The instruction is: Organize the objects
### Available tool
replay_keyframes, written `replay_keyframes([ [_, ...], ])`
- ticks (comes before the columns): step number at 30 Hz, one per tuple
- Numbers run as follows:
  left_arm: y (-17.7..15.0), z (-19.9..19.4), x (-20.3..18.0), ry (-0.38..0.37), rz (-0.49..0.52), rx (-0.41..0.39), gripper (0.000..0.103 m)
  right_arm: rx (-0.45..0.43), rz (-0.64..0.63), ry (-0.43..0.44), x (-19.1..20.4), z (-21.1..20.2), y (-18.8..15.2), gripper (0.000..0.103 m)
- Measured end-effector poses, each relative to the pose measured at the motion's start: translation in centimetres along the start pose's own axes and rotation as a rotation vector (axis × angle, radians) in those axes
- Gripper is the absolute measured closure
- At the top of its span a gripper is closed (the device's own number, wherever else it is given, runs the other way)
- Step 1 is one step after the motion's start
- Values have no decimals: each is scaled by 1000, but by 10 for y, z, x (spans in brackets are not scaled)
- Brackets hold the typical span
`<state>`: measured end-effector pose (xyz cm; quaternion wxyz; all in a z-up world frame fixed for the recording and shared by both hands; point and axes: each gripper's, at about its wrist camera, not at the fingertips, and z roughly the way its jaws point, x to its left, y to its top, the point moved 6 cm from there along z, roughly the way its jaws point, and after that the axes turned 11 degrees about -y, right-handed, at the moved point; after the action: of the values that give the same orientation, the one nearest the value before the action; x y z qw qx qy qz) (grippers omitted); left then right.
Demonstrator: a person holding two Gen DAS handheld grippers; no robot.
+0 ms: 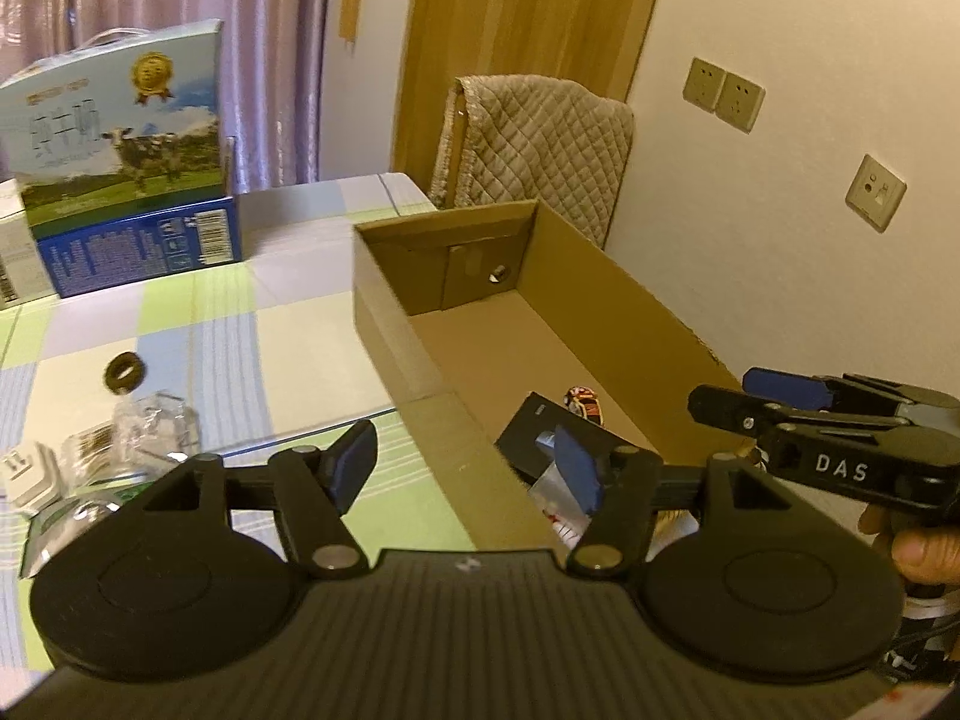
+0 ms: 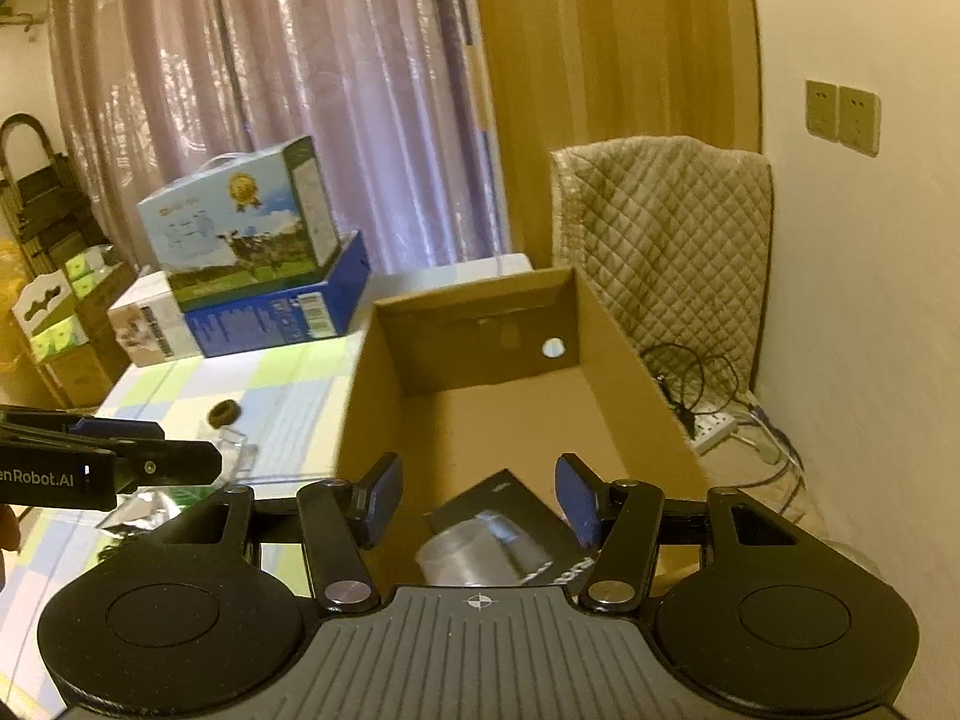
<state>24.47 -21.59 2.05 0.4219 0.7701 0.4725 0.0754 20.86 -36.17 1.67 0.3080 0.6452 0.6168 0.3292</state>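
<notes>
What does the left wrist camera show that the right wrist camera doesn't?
Only the left wrist view shows a white plug adapter at the table's near edge, a small red and white item inside the cardboard box, and a hand holding the right gripper.

Only the right wrist view shows a power strip with cables on the floor and a folded ladder.

Both show the box, a black packet in it, the black ring, the milk carton and the quilted chair.

A lived-in home room: pink curtains (image 2: pixel 270 90) cover the window beside a wooden door (image 1: pixel 528 48). A checked cloth covers the table (image 1: pixel 252 324), a quilted cover (image 2: pixel 660 240) drapes a chair, and milk cartons (image 2: pixel 240 228) are stacked nearby.
</notes>
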Motion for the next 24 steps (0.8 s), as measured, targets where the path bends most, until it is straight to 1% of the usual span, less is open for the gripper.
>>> replay_keyframes([
  [9, -17, -55, 32, 62, -31, -42, 29, -11, -37, 74, 51, -19, -3, 49],
  [13, -28, -83, 57, 111, -52, -54, 19, -6, -61, 109, 77, -22, -9, 49],
  [15, -35, -97, 70, 141, -62, -58, 19, 1, -74, 128, 89, -23, -13, 49],
  [20, -53, -132, 104, 209, -89, -75, 12, 18, -111, 168, 120, -25, -25, 49],
  [24, -70, -155, 134, 267, -104, -66, 8, 30, -132, 194, 142, -28, -34, 49],
])
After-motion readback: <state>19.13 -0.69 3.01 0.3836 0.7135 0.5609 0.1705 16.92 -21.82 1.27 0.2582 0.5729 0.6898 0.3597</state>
